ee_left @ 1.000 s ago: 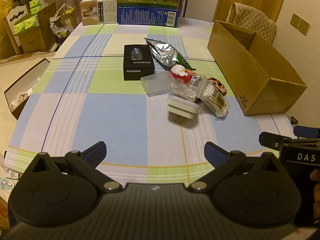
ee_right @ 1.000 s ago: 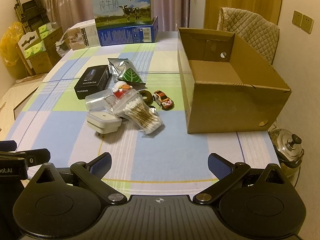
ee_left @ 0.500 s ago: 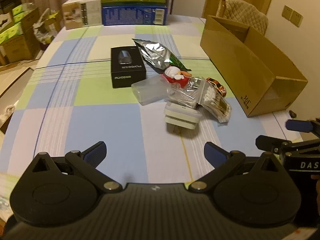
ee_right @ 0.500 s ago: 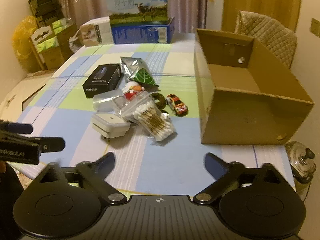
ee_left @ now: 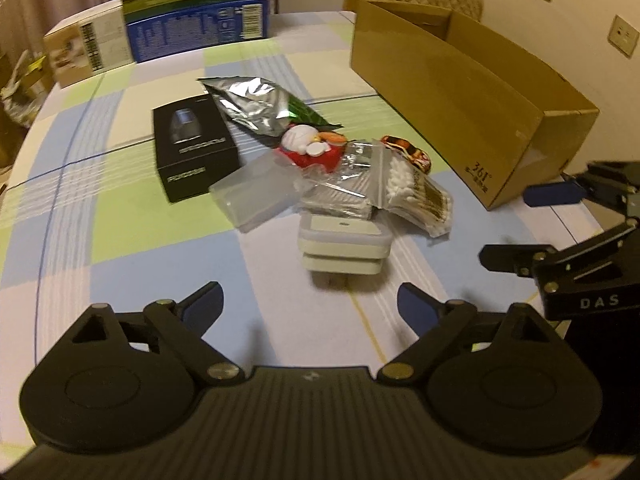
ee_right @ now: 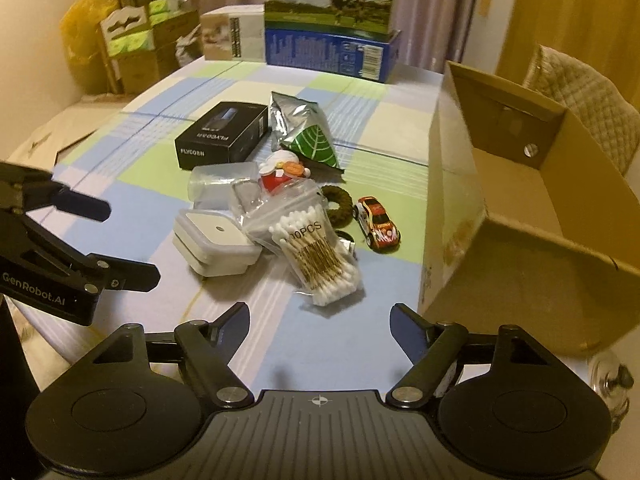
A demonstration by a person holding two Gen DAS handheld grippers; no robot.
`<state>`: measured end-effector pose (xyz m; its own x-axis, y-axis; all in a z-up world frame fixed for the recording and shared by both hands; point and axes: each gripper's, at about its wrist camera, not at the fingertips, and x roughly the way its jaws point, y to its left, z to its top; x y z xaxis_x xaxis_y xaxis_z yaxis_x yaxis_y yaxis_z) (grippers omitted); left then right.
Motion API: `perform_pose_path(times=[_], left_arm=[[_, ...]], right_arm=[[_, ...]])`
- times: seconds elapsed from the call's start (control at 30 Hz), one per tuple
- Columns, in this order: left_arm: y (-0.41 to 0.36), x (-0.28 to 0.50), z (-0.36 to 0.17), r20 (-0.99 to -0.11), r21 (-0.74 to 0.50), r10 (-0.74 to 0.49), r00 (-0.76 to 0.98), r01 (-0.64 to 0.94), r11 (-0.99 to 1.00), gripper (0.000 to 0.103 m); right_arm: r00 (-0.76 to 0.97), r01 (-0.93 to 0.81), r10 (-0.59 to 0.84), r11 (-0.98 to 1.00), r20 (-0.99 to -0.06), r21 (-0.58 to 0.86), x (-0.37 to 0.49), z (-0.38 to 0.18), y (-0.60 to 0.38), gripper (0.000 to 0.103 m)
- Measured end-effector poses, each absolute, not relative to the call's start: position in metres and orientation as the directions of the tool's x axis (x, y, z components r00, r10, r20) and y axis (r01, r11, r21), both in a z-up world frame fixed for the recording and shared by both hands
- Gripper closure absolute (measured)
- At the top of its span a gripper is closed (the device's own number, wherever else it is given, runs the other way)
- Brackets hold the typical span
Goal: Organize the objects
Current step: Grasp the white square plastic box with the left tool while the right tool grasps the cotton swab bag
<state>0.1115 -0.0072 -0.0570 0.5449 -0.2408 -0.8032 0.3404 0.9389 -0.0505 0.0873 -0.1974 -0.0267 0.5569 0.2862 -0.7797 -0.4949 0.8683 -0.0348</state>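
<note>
Left wrist | left hand-held gripper (ee_left: 310, 304) tilted down, jaws closing, empty

Black hand-held gripper (ee_left: 310, 305), blue finger pads (ee_left: 416, 310), brass screws, ribbed housing

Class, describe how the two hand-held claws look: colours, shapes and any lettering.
Both are matte black. The left claw and right claw have blue finger pads, linkage arms with silver pivot pins, round housings and a ribbed body. Seen from the other camera, the right reads "DAS", the left "GenRobot.AI".
</note>
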Motion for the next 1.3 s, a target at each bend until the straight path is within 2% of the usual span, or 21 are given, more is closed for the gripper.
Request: perform_pose_path(times=[0.27, 0.43, 0.6, 0.8, 1.1, 1.3], left_arm=[[-0.023, 0.129, -0.065, -0.799, -0.045, -0.278, 0.533, 0.409, 0.911, 0.019], [-0.033, 0.138, -0.072, -0.797, -0.037, -0.295, 0.527, 0.445, 0.895, 0.029], [-0.035, 0.146, -0.076, -0.795, -0.044, -0.301, 0.527, 0.444, 0.895, 0.032], [-0.037, 0.153, -0.084, -0.808, -0.053, -0.300, 0.508, 0.443, 0.895, 0.042], [-0.019, 0.152, -0.080, -0.822, -0.008, -0.262, 0.505, 0.450, 0.893, 0.043], [-0.007, 0.152, -0.081, -0.824, -0.007, -0.250, 0.509, 0.432, 0.902, 0.043]], right_arm=[[0.539, -0.545, 0.269, 0.834, -0.798, -0.087, 0.100, -0.043, -0.191, 0.030], [0.527, -0.557, 0.260, 0.825, -0.809, -0.097, 0.105, -0.052, -0.189, 0.030], [0.522, -0.570, 0.252, 0.813, -0.815, -0.114, 0.109, -0.057, -0.188, 0.031], [0.516, -0.606, 0.266, 0.785, -0.814, -0.127, 0.115, -0.061, -0.182, 0.031], [0.525, -0.670, 0.292, 0.721, -0.800, -0.177, 0.131, -0.066, -0.165, 0.032], [0.520, -0.703, 0.292, 0.680, -0.803, -0.208, 0.146, -0.073, -0.156, 0.043]])
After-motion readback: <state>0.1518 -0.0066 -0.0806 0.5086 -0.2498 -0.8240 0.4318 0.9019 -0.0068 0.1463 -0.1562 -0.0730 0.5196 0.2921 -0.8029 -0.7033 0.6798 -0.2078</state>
